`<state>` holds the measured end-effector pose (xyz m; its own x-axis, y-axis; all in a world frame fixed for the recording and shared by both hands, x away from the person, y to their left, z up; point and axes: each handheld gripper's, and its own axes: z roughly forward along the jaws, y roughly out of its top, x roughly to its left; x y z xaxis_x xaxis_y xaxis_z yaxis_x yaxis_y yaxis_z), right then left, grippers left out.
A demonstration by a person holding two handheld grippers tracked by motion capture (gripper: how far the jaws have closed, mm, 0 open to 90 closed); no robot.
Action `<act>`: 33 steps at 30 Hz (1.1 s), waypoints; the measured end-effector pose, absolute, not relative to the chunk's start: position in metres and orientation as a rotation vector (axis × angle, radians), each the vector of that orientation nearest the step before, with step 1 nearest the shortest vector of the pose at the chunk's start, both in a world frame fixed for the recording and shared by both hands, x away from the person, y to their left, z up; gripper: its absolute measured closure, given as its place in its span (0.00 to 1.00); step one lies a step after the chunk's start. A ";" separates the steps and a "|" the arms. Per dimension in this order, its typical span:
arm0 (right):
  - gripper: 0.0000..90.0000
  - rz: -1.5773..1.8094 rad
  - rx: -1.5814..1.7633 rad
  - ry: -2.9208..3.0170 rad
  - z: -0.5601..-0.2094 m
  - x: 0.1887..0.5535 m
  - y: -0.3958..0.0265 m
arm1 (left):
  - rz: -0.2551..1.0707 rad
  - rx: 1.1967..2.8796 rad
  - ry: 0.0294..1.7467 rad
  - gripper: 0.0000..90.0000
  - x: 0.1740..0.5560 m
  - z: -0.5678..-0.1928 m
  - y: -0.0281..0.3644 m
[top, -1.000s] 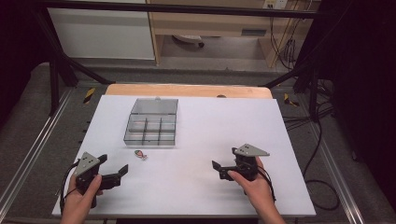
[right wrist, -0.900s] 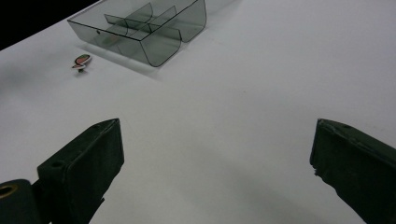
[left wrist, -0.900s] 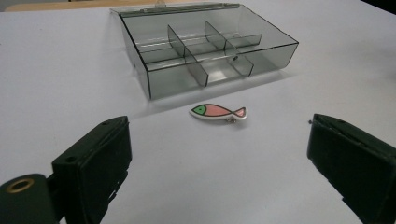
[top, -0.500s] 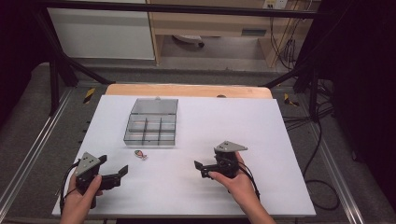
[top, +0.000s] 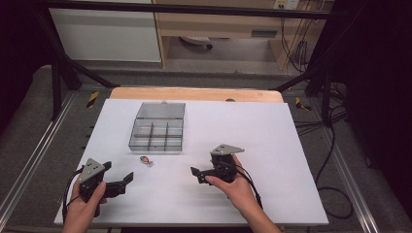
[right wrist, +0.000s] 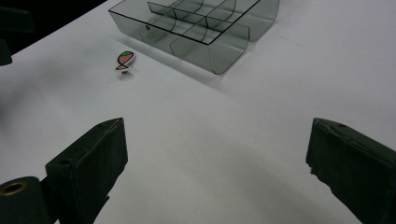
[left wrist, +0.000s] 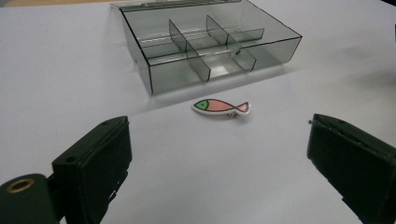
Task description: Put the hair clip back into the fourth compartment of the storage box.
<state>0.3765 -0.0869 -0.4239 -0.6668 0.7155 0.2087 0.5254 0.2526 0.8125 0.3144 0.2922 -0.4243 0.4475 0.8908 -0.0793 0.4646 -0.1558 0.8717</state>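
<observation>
Small fish-shaped pin (top: pixel 145 159), pink body with a green head and white rim, flat on the white table (top: pixel 272 145). Just in front of the compartment box (top: pixel 158 132), near its front wall toward the left corner, apart from it and not touching. In the left gripper view, same fish pin (left wrist: pixel 220 107) side-on, green head to the left, a small metal clasp at its lower edge, box (left wrist: pixel 205 42) right behind it. In the right gripper view, pin (right wrist: pixel 124 60) off to the left of the box (right wrist: pixel 196 23), small and far up the frame.

Clear smoky-grey box, open, split by dividers into several compartments, lid laid back behind it.

Left gripper (top: pixel 127 178) in front of the box and to its left, held in a hand (top: pixel 85 204) at the table's near edge, jaws spread wide and holding nothing, aimed toward the pin, bare table between them (left wrist: pixel 219 163).

Right gripper (top: pixel 195 174) in front of the box and to its right, near the pin but apart from it, gripped by the other hand (top: pixel 238 187); jaws likewise wide apart and empty (right wrist: pixel 217 158), grey three-cornered plate on top.
</observation>
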 end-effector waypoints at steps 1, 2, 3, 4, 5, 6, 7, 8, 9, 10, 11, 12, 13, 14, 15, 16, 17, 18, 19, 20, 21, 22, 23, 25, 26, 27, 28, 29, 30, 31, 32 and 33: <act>0.07 1.377 1.167 2.317 -0.424 0.377 -0.087 | 0.587 1.788 1.161 0.07 0.314 -0.424 0.292; 0.07 1.378 1.165 2.318 -0.423 0.377 -0.085 | 0.585 1.790 1.161 0.07 0.314 -0.425 0.292; 0.09 1.384 1.155 2.323 -0.421 0.377 -0.081 | 0.585 1.791 1.161 0.07 0.314 -0.425 0.292; 0.09 1.384 1.155 2.323 -0.421 0.377 -0.081 | 0.584 1.791 1.162 0.07 0.314 -0.425 0.293; 0.09 1.388 1.151 2.323 -0.420 0.378 -0.079 | 0.584 1.790 1.163 0.07 0.314 -0.424 0.293; 0.09 1.390 1.150 2.324 -0.420 0.378 -0.077 | 0.583 1.789 1.164 0.07 0.314 -0.425 0.293; 0.09 1.393 1.145 2.324 -0.420 0.378 -0.075 | 0.586 1.788 1.166 0.07 0.315 -0.425 0.293; 0.10 1.394 1.147 2.327 -0.420 0.378 -0.072 | 0.584 1.788 1.169 0.07 0.315 -0.425 0.293; 0.10 1.395 1.141 2.331 -0.419 0.378 -0.070 | 0.583 1.789 1.169 0.07 0.315 -0.425 0.294; 0.10 1.396 1.134 2.334 -0.419 0.379 -0.067 | 0.583 1.789 1.170 0.07 0.315 -0.425 0.293; 0.10 1.395 1.131 2.337 -0.419 0.379 -0.065 | 0.583 1.789 1.168 0.07 0.314 -0.425 0.293; 0.09 1.397 1.130 2.339 -0.418 0.380 -0.062 | 0.582 1.790 1.167 0.07 0.314 -0.425 0.293; 0.09 1.399 1.134 2.341 -0.418 0.380 -0.060 | 0.581 1.791 1.166 0.07 0.314 -0.425 0.293; 0.09 1.399 1.129 2.343 -0.418 0.381 -0.058 | 0.582 1.791 1.167 0.07 0.314 -0.425 0.293; 0.08 1.397 1.123 2.346 -0.417 0.382 -0.056 | 0.582 1.792 1.168 0.07 0.314 -0.425 0.294; 0.08 1.394 1.120 2.352 -0.417 0.382 -0.053 | 0.582 1.793 1.169 0.07 0.314 -0.425 0.294; 0.08 1.393 1.122 2.358 -0.417 0.383 -0.050 | 0.582 1.794 1.169 0.07 0.314 -0.425 0.294; 0.08 1.394 1.119 2.361 -0.417 0.383 -0.048 | 0.584 1.797 1.169 0.07 0.314 -0.425 0.294; 0.08 1.392 1.109 2.367 -0.417 0.383 -0.046 | 0.588 1.801 1.169 0.07 0.314 -0.425 0.295; 0.08 1.392 1.112 2.371 -0.417 0.383 -0.044 | 0.589 1.799 1.173 0.07 0.314 -0.425 0.295; 0.09 1.391 1.109 2.377 -0.417 0.384 -0.041 | 0.591 1.800 1.173 0.07 0.314 -0.425 0.296; 0.09 1.392 1.106 2.379 -0.416 0.384 -0.039 | 0.589 1.796 1.175 0.07 0.314 -0.425 0.296; 0.09 1.390 1.102 2.382 -0.416 0.385 -0.037 | 0.591 1.795 1.177 0.07 0.314 -0.425 0.297; 0.10 1.395 1.106 2.386 -0.416 0.386 -0.034 | 0.592 1.797 1.180 0.07 0.314 -0.425 0.298; 0.10 1.398 1.108 2.388 -0.415 0.387 -0.032 | 0.592 1.799 1.182 0.07 0.314 -0.425 0.298; 0.11 1.409 1.111 2.390 -0.415 0.389 -0.029 | 0.590 1.795 1.187 0.07 0.314 -0.425 0.299; 0.11 1.409 1.111 2.390 -0.415 0.389 -0.029 | 0.592 1.797 1.186 0.07 0.314 -0.425 0.299; 0.11 1.411 1.110 2.391 -0.415 0.389 -0.027 | 0.594 1.798 1.184 0.07 0.314 -0.424 0.300; 0.11 1.412 1.107 2.392 -0.415 0.390 -0.026 | 0.596 1.798 1.185 0.07 0.314 -0.424 0.300; 0.11 1.411 1.111 2.393 -0.414 0.390 -0.024 | 0.598 1.797 1.189 0.07 0.314 -0.424 0.301; 0.11 1.414 1.105 2.393 -0.414 0.391 -0.023 | 0.596 1.793 1.194 0.07 0.314 -0.425 0.301; 0.12 1.413 1.102 2.395 -0.414 0.391 -0.021 | 0.596 1.796 1.196 0.07 0.314 -0.425 0.301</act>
